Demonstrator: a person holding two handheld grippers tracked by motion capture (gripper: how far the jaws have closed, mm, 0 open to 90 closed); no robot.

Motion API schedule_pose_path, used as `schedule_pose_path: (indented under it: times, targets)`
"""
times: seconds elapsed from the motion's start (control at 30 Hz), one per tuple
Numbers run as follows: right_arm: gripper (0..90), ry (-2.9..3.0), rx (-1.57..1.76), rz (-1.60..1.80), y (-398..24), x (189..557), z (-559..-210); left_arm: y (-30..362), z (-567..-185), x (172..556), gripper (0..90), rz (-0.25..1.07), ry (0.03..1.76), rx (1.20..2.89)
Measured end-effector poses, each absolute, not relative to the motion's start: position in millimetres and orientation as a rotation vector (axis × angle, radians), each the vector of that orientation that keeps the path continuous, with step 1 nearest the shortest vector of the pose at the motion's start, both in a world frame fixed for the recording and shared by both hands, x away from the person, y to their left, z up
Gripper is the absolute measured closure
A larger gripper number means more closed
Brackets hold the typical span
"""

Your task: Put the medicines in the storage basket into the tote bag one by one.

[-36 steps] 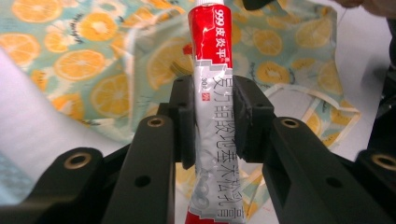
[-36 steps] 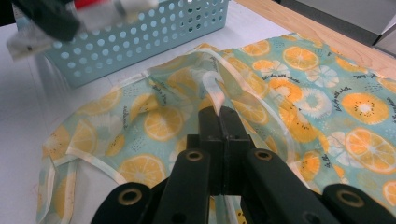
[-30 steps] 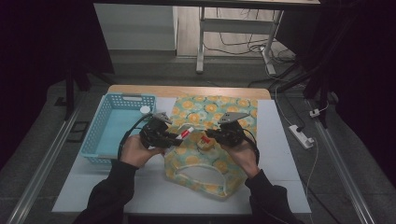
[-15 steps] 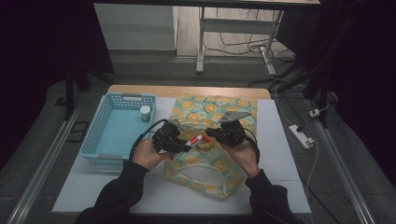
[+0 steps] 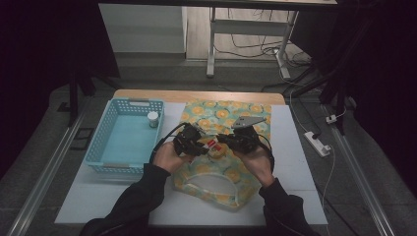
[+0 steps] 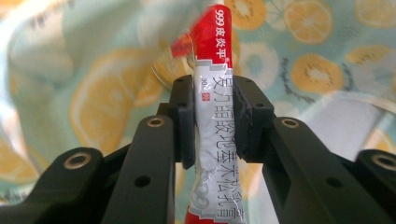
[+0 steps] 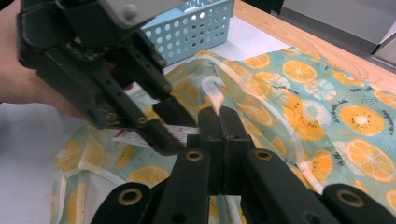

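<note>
The left gripper [image 5: 196, 146] squeezed a red and white ointment tube [image 6: 215, 121] between its jaws, in the middle of the high view, over the orange-slice bag [image 5: 221, 172]. The right gripper [image 5: 235, 142] was shut tight, pinching the bag's thin edge, with the two grippers almost touching. White table [image 5: 295, 162] lay open at the lower left and right of the frame. The blue basket [image 5: 105, 147] sat at the left, holding a small white jar [image 5: 153, 119]. The tube's red end read "999", with Chinese letters below.
</note>
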State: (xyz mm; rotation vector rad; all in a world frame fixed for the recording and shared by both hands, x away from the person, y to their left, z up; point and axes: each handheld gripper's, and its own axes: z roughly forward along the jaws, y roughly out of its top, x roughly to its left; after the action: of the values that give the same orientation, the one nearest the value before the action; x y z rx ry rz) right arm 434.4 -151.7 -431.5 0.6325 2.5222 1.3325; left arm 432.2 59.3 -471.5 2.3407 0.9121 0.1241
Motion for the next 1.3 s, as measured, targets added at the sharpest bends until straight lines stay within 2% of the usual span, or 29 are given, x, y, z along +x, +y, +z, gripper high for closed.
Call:
schedule_pose_path:
  times: [0.53, 1.03, 1.1, 1.3]
  targets:
    - [90.0, 2.521, 0.635, 1.330, -150.8, 434.6, -433.5, 49.5, -483.8, 464.7, 71.0, 0.167, 1.023, 2.262]
    - [90.0, 2.525, 0.651, 1.315, -151.0, 437.8, -438.5, 49.1, -497.4, 477.4, 70.5, 0.239, 1.085, 2.208]
    - [90.0, 2.527, 0.651, 1.312, -151.2, 438.1, -438.9, 48.5, -496.3, 476.6, 68.7, 0.277, 1.091, 2.195]
    - [90.0, 2.522, 0.659, 1.317, -153.3, 439.0, -438.1, 48.7, -491.7, 469.4, 53.7, 0.261, 1.064, 2.194]
